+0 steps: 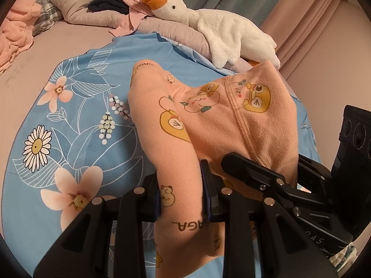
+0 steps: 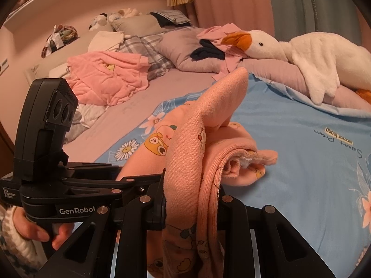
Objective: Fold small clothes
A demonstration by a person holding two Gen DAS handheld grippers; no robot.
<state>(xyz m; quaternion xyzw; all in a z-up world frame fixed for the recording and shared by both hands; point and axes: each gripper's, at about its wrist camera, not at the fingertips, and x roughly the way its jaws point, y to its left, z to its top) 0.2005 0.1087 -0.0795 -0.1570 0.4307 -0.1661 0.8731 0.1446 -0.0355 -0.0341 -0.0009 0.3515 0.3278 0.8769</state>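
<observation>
A small peach garment (image 1: 231,120) printed with yellow cartoon animals hangs lifted over a blue floral sheet (image 1: 69,139). My left gripper (image 1: 183,192) is shut on one narrow leg of it, the cloth pinched between the blue pads. The right gripper (image 1: 273,176) shows at the right in the left wrist view, clamped on the garment's other side. In the right wrist view my right gripper (image 2: 192,201) is shut on a bunched fold of the peach garment (image 2: 208,139), whose far end droops onto the blue floral sheet (image 2: 301,150). The left gripper (image 2: 129,180) sits close at its left, held by a hand (image 2: 34,229).
A white plush goose (image 1: 208,23) lies on a mauve pillow along the far edge of the blue sheet. Pink and dark clothes are piled behind it. More pink clothing (image 2: 109,76), plaid pillows and soft toys crowd the bed's far left. Curtains hang behind.
</observation>
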